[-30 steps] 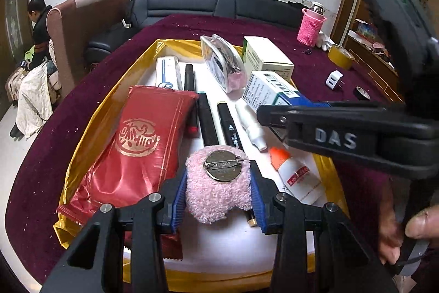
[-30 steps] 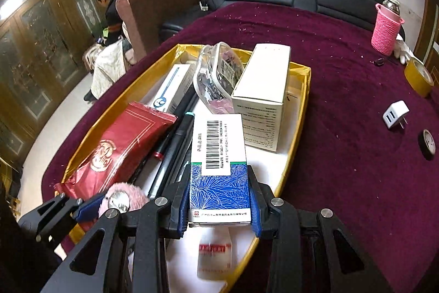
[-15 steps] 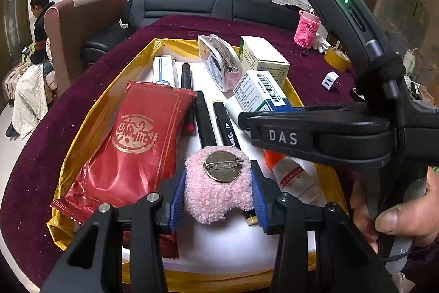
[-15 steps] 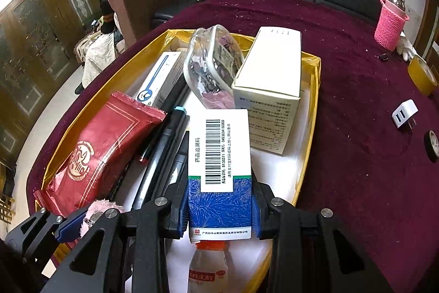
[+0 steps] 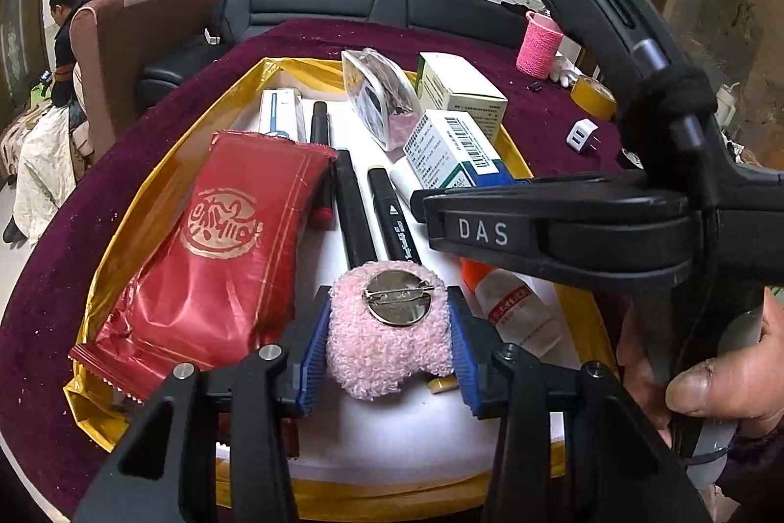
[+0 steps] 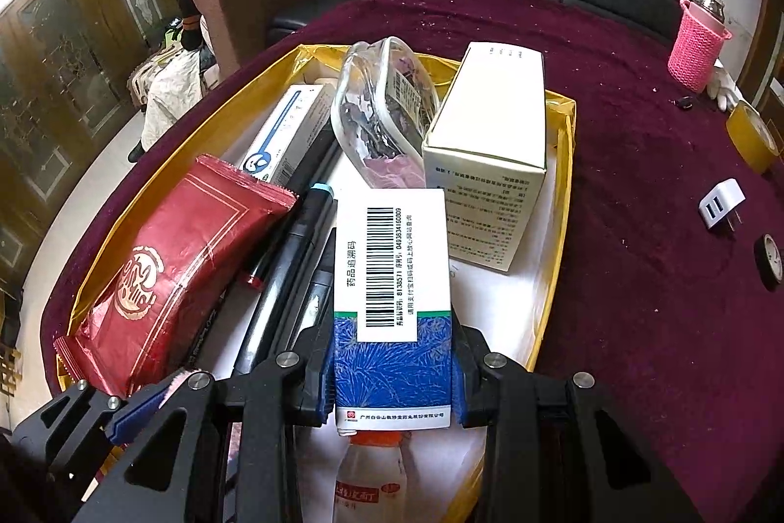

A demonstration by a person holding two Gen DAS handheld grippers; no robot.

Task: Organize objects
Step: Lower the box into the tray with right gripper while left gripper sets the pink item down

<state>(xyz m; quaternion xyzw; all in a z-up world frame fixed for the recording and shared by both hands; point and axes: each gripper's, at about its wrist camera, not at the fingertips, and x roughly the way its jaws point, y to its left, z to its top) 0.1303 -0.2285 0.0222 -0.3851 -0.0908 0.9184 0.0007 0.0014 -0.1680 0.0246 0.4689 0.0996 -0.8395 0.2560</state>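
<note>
Pink fuzzy brooch [image 5: 389,329] sits clamped in the left gripper [image 5: 387,351] over the tray's [image 5: 161,160] near edge, unmoved, while the right gripper [image 6: 392,371], clenching the blue medicine box [image 6: 392,307], has lifted it slightly, leaving both unplaced.

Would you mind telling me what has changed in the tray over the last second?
The right gripper, shut on the blue medicine box, has carried it slightly further over the tray, uncovering the orange-capped bottle beneath. No grasp or release: the left gripper still clamps the pink plush brooch. The red packet and markers lie unchanged.
</note>
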